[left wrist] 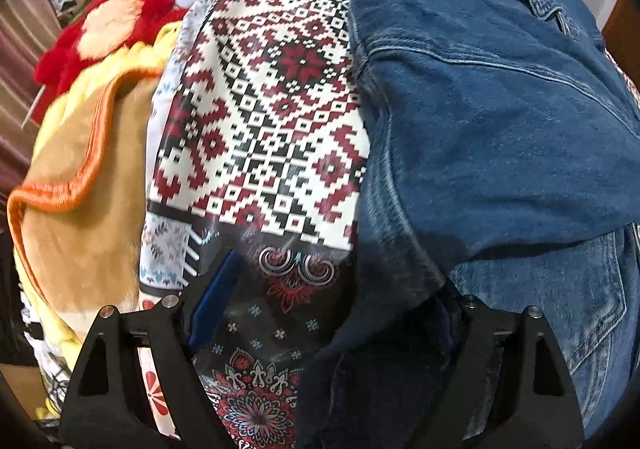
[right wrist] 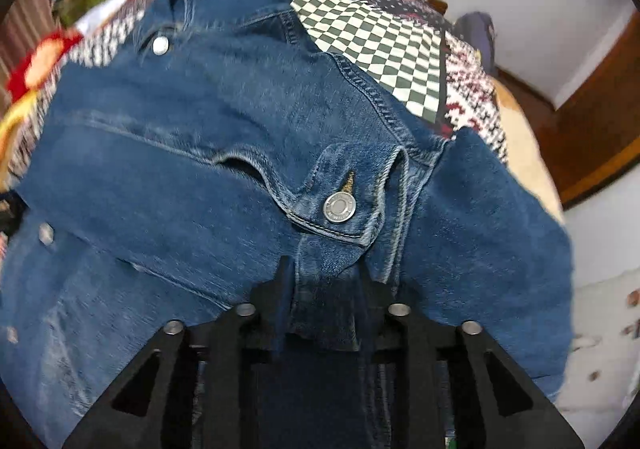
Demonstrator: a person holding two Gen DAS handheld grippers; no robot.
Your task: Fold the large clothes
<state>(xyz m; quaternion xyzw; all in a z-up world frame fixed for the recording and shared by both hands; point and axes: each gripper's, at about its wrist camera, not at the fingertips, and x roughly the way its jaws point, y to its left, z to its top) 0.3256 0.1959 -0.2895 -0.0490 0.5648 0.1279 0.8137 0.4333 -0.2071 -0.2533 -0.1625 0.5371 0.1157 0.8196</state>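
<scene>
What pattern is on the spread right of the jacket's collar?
A black-and-white check on the spread, clearest in the right wrist view.

Blue denim jacket (right wrist: 240,121) rumpled on patterned bedspread, seemingly part-folded.

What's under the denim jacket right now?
The denim jacket lies on a patterned bedspread, checkered past the collar. Anything directly beneath the denim is covered.

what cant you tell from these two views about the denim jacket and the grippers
- Right wrist view: the right gripper fingertips are buried in a denim jacket fold, so pad contact is unclear.
- Left wrist view: the jacket's lower hem runs off the bottom edge.
- Left wrist view: the left gripper right finger is lost in dark denim.
</scene>
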